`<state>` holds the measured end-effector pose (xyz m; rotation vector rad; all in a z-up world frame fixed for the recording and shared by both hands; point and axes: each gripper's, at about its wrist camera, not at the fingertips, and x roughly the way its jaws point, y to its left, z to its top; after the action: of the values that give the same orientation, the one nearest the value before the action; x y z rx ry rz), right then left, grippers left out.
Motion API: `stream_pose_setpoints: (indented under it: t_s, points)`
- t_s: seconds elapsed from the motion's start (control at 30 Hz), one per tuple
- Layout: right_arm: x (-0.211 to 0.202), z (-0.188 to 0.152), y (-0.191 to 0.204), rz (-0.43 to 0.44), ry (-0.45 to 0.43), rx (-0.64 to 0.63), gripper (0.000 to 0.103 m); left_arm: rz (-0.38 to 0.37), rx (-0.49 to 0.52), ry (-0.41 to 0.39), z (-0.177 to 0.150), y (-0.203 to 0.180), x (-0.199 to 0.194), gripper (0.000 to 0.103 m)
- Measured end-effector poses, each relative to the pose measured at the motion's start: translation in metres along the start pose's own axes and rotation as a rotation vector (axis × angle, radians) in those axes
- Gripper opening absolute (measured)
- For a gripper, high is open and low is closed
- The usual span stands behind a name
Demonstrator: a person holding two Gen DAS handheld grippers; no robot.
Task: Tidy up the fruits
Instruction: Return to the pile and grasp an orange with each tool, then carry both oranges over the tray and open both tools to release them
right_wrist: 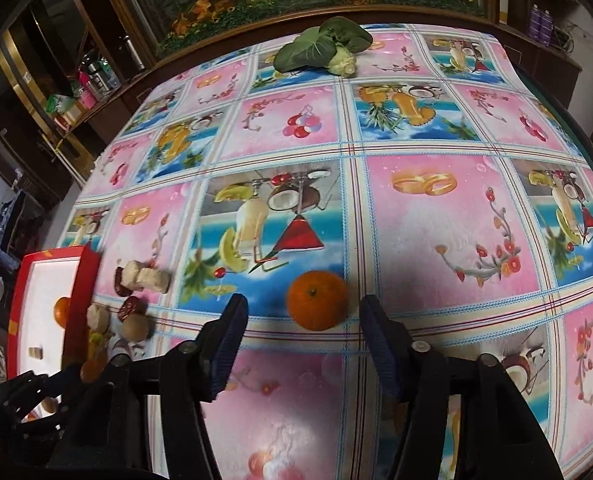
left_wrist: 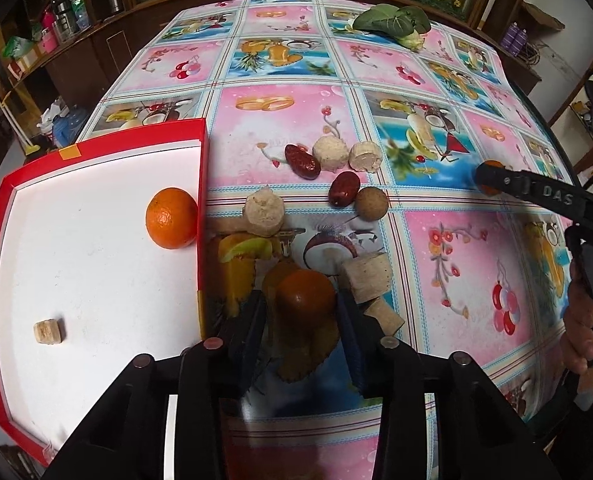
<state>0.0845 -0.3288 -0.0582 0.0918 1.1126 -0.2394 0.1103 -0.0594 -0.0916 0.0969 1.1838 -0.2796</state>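
The table (right_wrist: 436, 208), under a fruit-print oilcloth, fills both views; its far edge meets a dark wooden cabinet, and its right edge curves away near the right gripper's side. Most of the cloth toward the far edge is bare, holding only a leafy green vegetable (right_wrist: 324, 46). A red-rimmed white tray (left_wrist: 76, 264) lies along the table's left edge, its right wall just beside the fruit cluster. Inside it an orange (left_wrist: 171, 218) sits against that wall, and a small pale cube (left_wrist: 49, 332) lies well apart, nearer the camera.

The left gripper (left_wrist: 302, 320) points steeply down, its jaws set to either side of a dark orange tangerine (left_wrist: 306, 294); whether the pads press it cannot be told. Pale cut chunks (left_wrist: 366, 282) crowd its right finger, with red dates (left_wrist: 302, 161) and a brown longan (left_wrist: 371, 203) beyond.

The right gripper (right_wrist: 302, 338) also tilts down, jaws released and standing clear on either side of a small orange (right_wrist: 318, 300) on open cloth.
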Motion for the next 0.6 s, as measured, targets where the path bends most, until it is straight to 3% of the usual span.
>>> stream_pose_setpoints:
  t_s: [0.13,0.6]
  points:
    - [0.008,-0.001,-0.003,-0.022,0.019,0.008,0.035,-0.006,-0.008,-0.003,0.000,0.002,0.000,0.029]
    - [-0.018,-0.008,0.007,0.024,-0.013,-0.012,0.033,0.015,-0.048,-0.026,-0.006,0.007,-0.022,0.024]
